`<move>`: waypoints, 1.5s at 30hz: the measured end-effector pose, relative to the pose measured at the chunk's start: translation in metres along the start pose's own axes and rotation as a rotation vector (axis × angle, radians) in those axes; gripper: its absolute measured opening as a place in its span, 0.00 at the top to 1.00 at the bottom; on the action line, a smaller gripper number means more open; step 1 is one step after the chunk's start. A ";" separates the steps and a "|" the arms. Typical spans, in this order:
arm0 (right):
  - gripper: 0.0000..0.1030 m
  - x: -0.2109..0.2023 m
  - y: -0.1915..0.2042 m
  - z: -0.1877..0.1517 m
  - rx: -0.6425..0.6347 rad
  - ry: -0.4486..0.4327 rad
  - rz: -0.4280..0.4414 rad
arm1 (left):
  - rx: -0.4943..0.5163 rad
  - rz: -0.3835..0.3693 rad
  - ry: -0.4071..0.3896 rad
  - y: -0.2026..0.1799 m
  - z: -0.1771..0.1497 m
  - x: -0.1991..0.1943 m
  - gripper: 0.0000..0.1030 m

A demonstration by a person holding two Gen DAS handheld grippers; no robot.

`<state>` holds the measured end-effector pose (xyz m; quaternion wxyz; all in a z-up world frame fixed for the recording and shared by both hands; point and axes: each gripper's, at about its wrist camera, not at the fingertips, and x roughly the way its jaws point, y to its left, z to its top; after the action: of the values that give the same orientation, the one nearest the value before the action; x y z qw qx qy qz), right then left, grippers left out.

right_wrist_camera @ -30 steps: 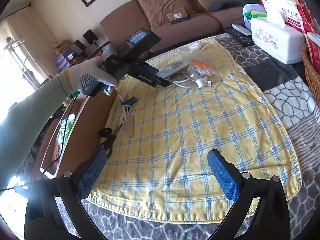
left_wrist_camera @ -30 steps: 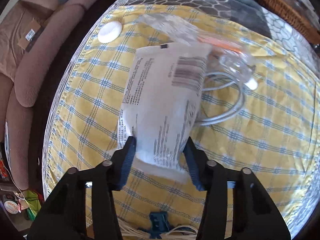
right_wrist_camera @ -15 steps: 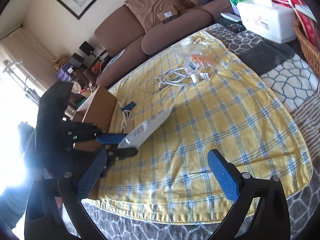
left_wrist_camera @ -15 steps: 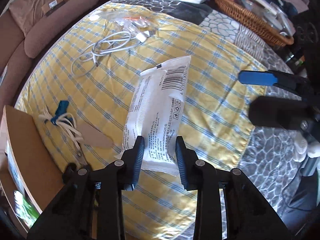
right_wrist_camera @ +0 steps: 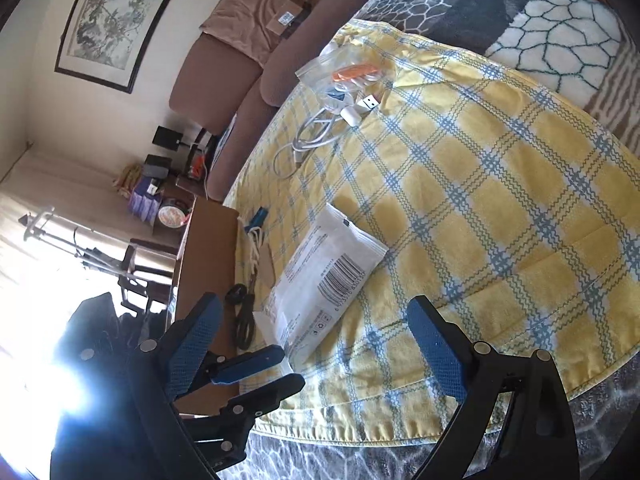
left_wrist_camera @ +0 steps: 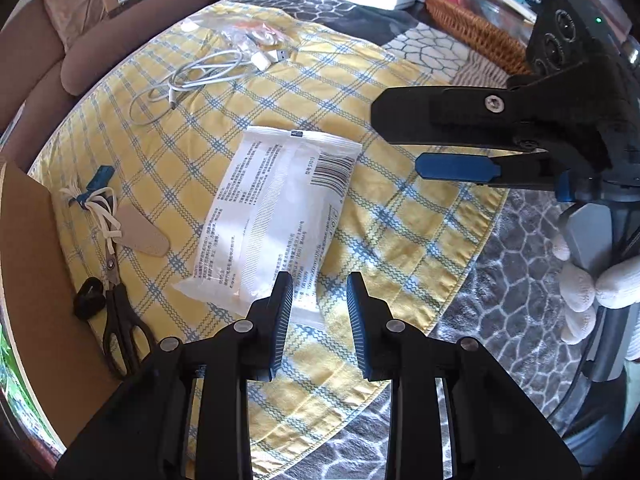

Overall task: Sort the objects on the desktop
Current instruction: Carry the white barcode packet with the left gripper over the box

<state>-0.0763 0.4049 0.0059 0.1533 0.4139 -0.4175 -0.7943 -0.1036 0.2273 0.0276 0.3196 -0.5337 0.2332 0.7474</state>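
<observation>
From the left wrist camera, a white plastic packet with a black barcode (left_wrist_camera: 276, 216) lies flat on a yellow and blue checked cloth (left_wrist_camera: 400, 240). The left gripper (left_wrist_camera: 319, 284) points down at the near end of the packet. Its jaws are closing, and the thin sealed end of the packet sits between them. One pad is at the edge of the packet, but the other is not touching it yet. To the left lie black-handled scissors (left_wrist_camera: 120, 320), just beside the wall of a brown cardboard box (left_wrist_camera: 32, 280). A coiled white cable (left_wrist_camera: 192, 76) lies far back on the cloth, near a clear plastic bag with something orange in it (left_wrist_camera: 252, 36). On the right, the right gripper (left_wrist_camera: 396, 142) hangs over the cloth, held by a hand in a white glove (left_wrist_camera: 592, 284). A brown woven basket (left_wrist_camera: 472, 28) stands behind it.

From the right wrist camera, the right gripper (right_wrist_camera: 314, 308) has its jaws wide apart. They are closing a little, with nothing between them. The white packet (right_wrist_camera: 324, 276) lies on the cloth (right_wrist_camera: 500, 200) ahead. The left gripper (right_wrist_camera: 291, 366) reaches in from the bottom left, with its tips at the near end of the packet. The scissors (right_wrist_camera: 244, 320) lie left of the packet, and the cable (right_wrist_camera: 312, 136) is well apart, farther back.
</observation>
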 end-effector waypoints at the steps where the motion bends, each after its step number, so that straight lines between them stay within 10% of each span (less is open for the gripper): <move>1: 0.07 -0.001 0.000 0.000 -0.004 -0.002 0.001 | -0.003 0.002 -0.002 0.002 0.001 0.001 0.75; 7: 0.07 -0.002 0.001 0.002 -0.009 -0.003 -0.001 | -0.013 0.036 -0.025 0.012 0.011 0.003 0.69; 12: 0.07 -0.005 0.002 0.004 -0.017 -0.012 -0.008 | -0.001 0.008 -0.014 0.019 0.020 0.015 0.19; 17: 0.07 -0.009 0.004 0.004 -0.025 -0.018 -0.008 | 0.005 0.052 0.001 0.024 0.023 0.036 0.11; 23: 0.07 -0.007 0.003 0.004 -0.014 -0.006 0.012 | -0.077 0.000 0.005 0.036 0.020 0.049 0.11; 28: 0.07 0.003 0.005 0.001 -0.010 0.032 0.002 | -0.129 -0.051 -0.021 0.040 0.018 0.038 0.33; 34: 0.16 0.021 0.001 -0.006 0.046 0.090 0.006 | -0.266 -0.284 -0.113 0.047 0.003 0.012 0.33; 37: 0.21 0.028 -0.001 -0.009 0.093 0.100 0.062 | -0.224 -0.299 -0.142 0.030 -0.007 -0.006 0.33; 42: 0.64 0.028 0.026 -0.012 0.033 0.084 0.189 | -0.197 -0.171 -0.232 0.017 -0.018 -0.042 0.33; 45: 0.65 0.024 0.061 -0.021 -0.089 0.074 0.147 | -0.201 -0.109 -0.273 0.028 -0.026 -0.065 0.33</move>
<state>-0.0810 0.3425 0.0352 0.2447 0.4039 -0.4050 -0.7829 -0.0922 0.1749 0.0812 0.3332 -0.4683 0.0826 0.8141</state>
